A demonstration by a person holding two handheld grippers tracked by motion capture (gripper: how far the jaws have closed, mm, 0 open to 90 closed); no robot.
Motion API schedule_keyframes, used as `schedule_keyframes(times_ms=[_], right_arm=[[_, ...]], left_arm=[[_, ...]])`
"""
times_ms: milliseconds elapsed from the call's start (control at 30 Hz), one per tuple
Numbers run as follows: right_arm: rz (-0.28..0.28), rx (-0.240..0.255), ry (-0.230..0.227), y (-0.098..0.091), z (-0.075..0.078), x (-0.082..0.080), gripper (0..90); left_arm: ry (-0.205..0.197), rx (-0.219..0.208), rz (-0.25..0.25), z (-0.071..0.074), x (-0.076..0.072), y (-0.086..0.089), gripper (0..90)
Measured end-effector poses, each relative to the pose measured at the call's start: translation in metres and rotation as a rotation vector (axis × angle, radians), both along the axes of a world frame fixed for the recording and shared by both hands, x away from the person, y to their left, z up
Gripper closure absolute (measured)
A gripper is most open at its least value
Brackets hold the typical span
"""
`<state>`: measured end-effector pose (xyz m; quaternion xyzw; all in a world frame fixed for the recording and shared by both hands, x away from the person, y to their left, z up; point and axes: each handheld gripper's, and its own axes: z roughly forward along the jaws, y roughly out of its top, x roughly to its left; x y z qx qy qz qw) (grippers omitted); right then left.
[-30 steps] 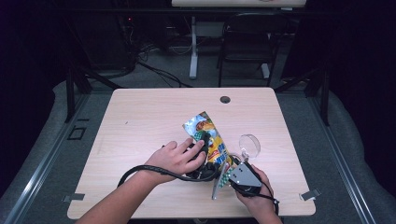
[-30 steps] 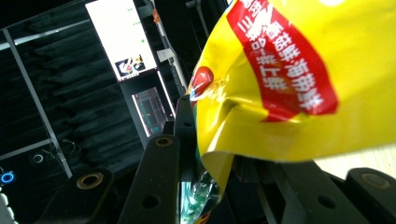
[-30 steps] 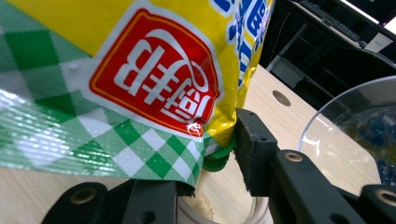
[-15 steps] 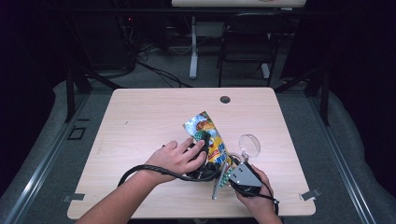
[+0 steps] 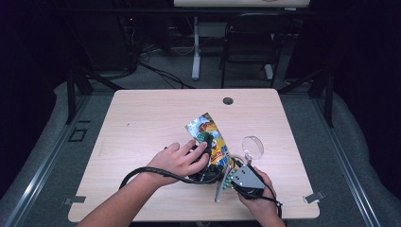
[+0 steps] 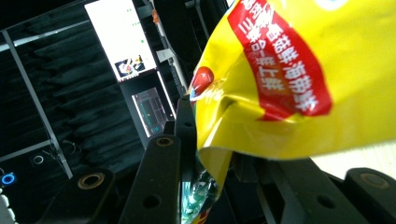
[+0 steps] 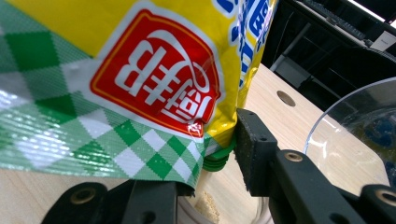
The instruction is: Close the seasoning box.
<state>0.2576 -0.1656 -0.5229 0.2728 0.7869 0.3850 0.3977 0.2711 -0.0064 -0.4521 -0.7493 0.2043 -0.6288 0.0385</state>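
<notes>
Snack bag (image 5: 211,137), yellow with green check and red print, lies in the lower middle of the high view on the wooden table (image 5: 142,123), between the two hands. The left gripper (image 5: 204,150) sits on the bag's left side under the person's left hand (image 5: 177,161), and the right gripper (image 5: 231,176) meets the bag's lower edge at the lower right. A clear glass bowl (image 5: 253,146) stands just right of the bag.

In the left gripper view, the bag (image 6: 280,79) covers the upper right, and a fold of it hangs down between the black jaws, which are narrowed on the film.

In the right gripper view, the bag (image 7: 116,70) spreads across the upper left; its checked edge sits between the jaws, pinched. The bowl (image 7: 355,135) curves in at the right edge.
</notes>
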Motion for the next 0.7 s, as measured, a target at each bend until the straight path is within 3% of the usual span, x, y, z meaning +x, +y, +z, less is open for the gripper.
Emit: schedule_keyframes(times_ms=[700], right_arm=[[0.007,0.016,0.006,0.0022,0.0000,0.0002,70.0]], left_arm=[[-0.002,0.012,0.003,0.0027,-0.0011,0.0004,75.9]])
